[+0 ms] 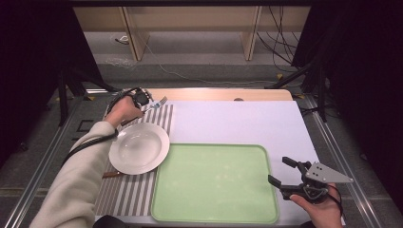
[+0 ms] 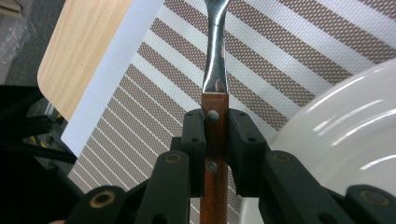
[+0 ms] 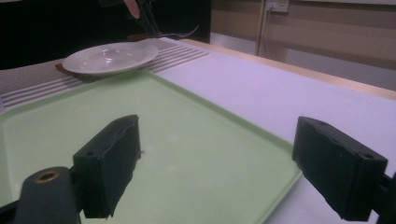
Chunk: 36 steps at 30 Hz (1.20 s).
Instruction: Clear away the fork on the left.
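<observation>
- A round white ceramic plate point(image 1: 139, 148) sits on the striped brown-and-white placemat point(image 1: 124, 194), left of the pale green plastic tray point(image 1: 215, 183).
- Left tongs point(image 1: 142, 99) clench the wooden-handled metal fork point(image 1: 157, 104) at the far left of the desk; right tongs point(image 1: 281, 171) gape, released, beside the tray.

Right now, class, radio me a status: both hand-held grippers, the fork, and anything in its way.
Left hand-held gripper shut on fork handle, above striped placemat. Right hand-held gripper open, empty, by green tray. White plate beside fork.

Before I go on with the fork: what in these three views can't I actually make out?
- Fork tines: cut off by the top edge of the left gripper view; small in the high view.
- Brown-handled utensil: mostly hidden under the plate, high view; type unclear.
- Fork handle end: behind the left gripper in its own view.
</observation>
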Motion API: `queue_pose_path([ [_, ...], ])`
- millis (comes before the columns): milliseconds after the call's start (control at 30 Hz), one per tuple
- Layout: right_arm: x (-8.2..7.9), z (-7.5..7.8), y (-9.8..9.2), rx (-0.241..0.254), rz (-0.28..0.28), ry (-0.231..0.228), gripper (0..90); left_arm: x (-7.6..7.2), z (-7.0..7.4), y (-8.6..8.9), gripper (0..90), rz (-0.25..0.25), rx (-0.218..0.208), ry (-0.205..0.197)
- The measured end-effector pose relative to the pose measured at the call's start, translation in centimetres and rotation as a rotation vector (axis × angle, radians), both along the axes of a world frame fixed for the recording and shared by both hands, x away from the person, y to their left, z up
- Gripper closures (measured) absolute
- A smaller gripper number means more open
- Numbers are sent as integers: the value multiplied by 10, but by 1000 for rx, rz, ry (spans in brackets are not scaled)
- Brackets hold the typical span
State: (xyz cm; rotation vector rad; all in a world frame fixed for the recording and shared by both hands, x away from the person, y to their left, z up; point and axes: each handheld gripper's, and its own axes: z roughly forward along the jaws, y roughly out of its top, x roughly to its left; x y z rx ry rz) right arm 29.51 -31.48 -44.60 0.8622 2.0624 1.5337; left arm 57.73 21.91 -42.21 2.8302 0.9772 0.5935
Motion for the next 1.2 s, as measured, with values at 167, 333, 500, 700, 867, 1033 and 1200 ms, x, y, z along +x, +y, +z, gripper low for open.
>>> queue_pose_path([
  [167,0,0,0,1,-6,-5,165,-14,7,2,771,31,-25,-11],
  [333,0,1,-1,-1,-10,-10,165,-30,16,5,771,82,-76,-16],
  [500,0,1,0,-1,-13,-12,165,-45,22,5,771,101,-93,-19],
  [700,0,1,-1,-1,-14,-12,165,-62,27,1,771,125,-143,8],
  [867,0,1,-1,1,-14,-11,165,-74,29,-5,771,125,-161,24],
  [1033,0,1,0,0,-13,-12,165,-86,31,-13,771,92,-150,25],
  [1200,0,1,0,0,-13,-12,165,-96,32,-22,771,48,-148,18],
])
